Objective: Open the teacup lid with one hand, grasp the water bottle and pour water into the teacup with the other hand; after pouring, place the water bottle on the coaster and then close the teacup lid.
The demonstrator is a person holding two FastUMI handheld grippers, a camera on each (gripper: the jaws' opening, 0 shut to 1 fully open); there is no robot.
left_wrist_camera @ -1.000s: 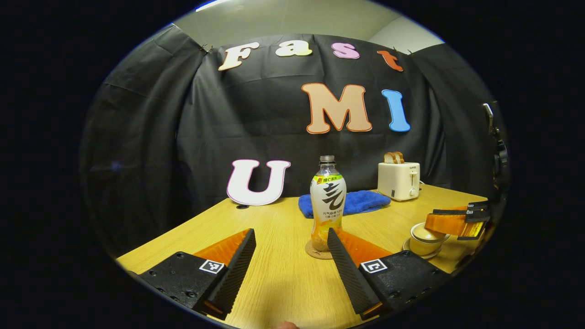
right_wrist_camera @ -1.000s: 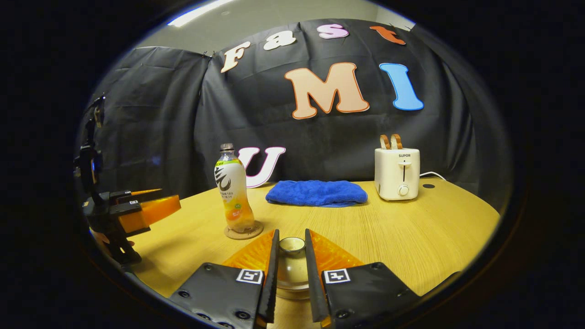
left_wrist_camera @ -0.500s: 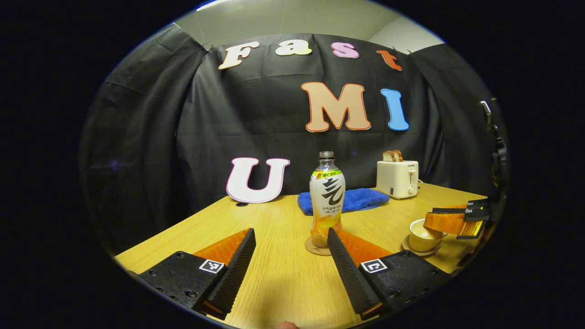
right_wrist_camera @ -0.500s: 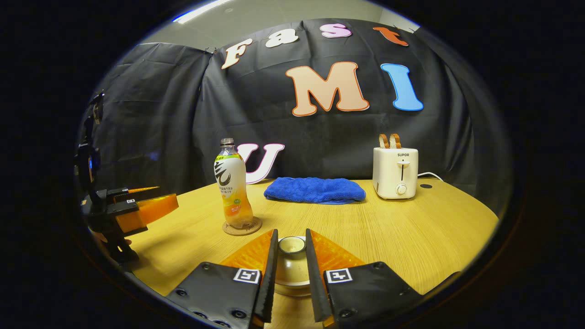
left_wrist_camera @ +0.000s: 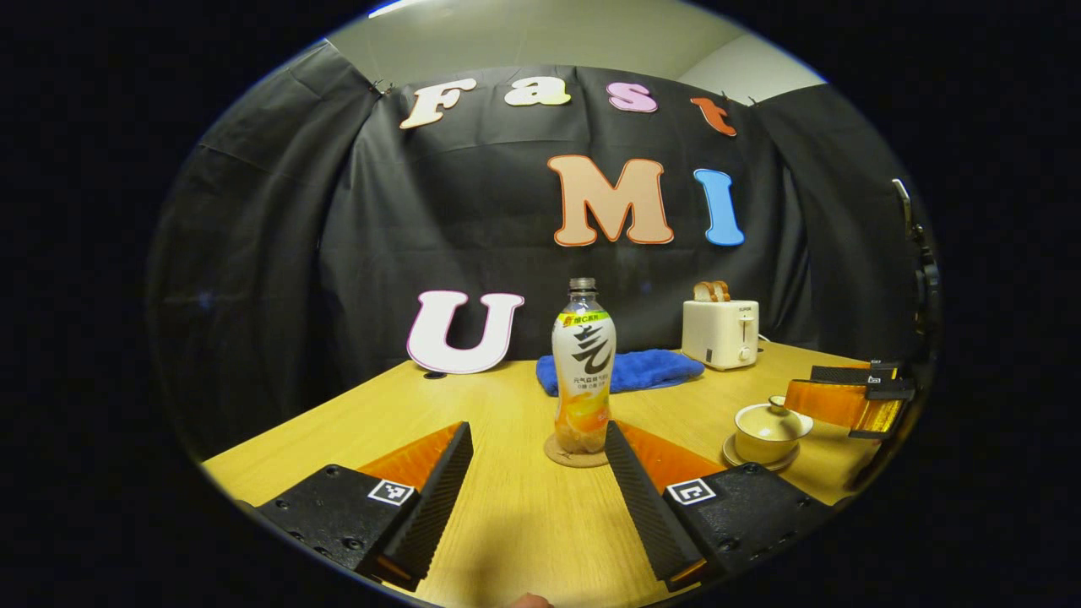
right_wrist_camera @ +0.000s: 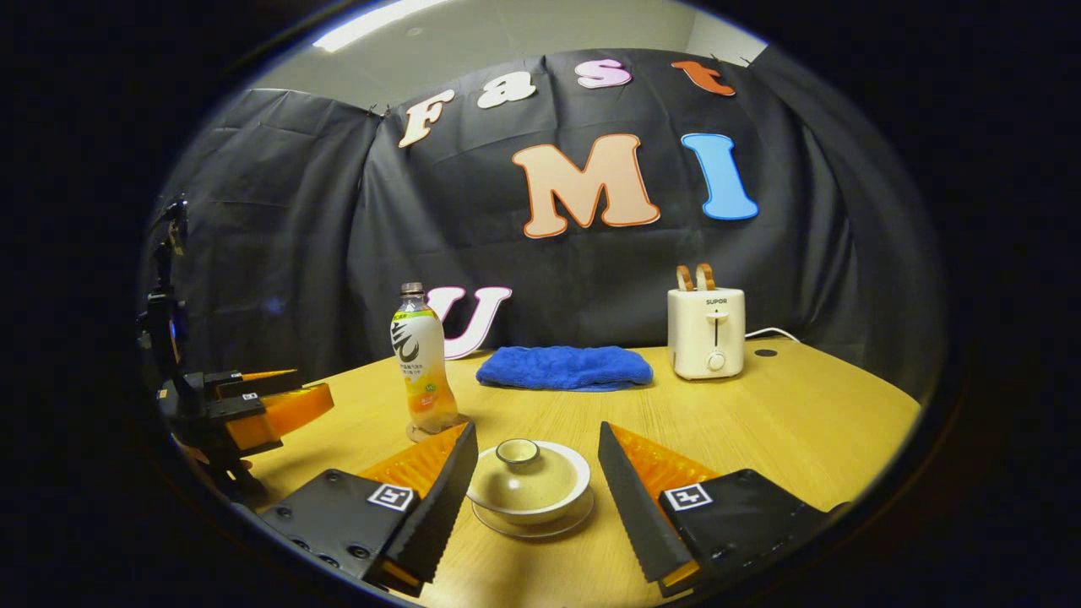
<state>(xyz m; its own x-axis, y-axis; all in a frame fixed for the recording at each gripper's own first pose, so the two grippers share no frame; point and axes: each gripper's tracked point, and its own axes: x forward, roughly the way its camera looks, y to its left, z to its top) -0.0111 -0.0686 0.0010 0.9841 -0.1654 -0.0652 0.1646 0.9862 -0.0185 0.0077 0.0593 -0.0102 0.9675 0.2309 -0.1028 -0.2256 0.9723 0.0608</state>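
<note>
Standing upright on a round cork coaster, the water bottle sits near the middle of the wooden worktop, cap on, with orange liquid filling its lower part. In the left gripper view, the left gripper is spread wide and holds nothing; the bottle lies ahead of it, just inside its right-hand finger and apart from both. In the right gripper view, the right gripper is likewise released, its fingers parted to either side of the lidded teacup with a clear gap on each side. The teacup rests on its saucer, and the lid with its small round knob is seated on the cup. From the left gripper view the same teacup appears on the right of the worktop, with the right gripper just beyond it. From the right gripper view the left gripper shows at the far left edge, well apart from the bottle. A folded blue towel lies toward the back of the worktop, and a white toaster holding two slices of toast stands to its right.
</note>
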